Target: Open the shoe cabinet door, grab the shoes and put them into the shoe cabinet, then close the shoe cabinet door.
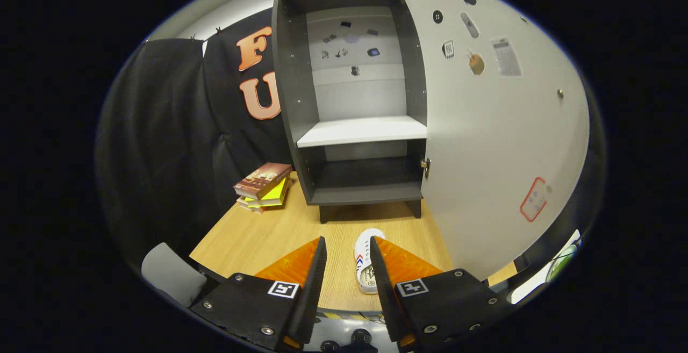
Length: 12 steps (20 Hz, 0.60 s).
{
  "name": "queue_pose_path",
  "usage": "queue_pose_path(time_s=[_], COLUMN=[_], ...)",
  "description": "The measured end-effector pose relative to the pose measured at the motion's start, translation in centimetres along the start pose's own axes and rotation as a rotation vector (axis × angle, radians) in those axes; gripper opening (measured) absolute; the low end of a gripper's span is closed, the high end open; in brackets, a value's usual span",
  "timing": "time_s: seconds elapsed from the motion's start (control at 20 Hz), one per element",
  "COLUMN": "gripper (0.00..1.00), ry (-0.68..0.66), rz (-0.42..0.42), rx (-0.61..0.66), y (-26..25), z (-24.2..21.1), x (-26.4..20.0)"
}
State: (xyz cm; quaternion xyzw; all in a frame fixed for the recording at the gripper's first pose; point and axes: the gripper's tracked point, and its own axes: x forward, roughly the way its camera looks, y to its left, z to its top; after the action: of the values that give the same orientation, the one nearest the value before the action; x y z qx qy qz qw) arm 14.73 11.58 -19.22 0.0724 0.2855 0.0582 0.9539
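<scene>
You had the grey wooden shoe cabinet (355,106) door (494,127) open, but your gripper (346,259) was parted and empty, near the white sneaker (364,259).

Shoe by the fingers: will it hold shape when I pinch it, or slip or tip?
The shoe looks small and probably light. Its upper may squash under the open gripper. Lying flat on the table, it seems unlikely to tip; the smooth wood may let it slide.

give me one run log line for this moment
stage: door open, shoe not yet grabbed | gripper: open, nothing held | shoe: on table by right finger | shoe cabinet: door swung wide, shelf bare
</scene>
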Motion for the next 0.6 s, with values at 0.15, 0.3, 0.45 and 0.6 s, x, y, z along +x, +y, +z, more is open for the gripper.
queue_pose_path(time_s=[0.15,0.3,0.45,0.6], gripper=[0.52,0.52,0.52,0.52], ry=[0.067,0.126,0.198,0.275], rz=[0.007,0.004,0.002,0.000], rx=[0.000,0.007,0.013,0.009], y=[0.0,0.1,0.0,-0.2], z=[-1.4,-2.6,-4.0,-5.4], x=[-0.2,-0.1,-0.5,-0.8])
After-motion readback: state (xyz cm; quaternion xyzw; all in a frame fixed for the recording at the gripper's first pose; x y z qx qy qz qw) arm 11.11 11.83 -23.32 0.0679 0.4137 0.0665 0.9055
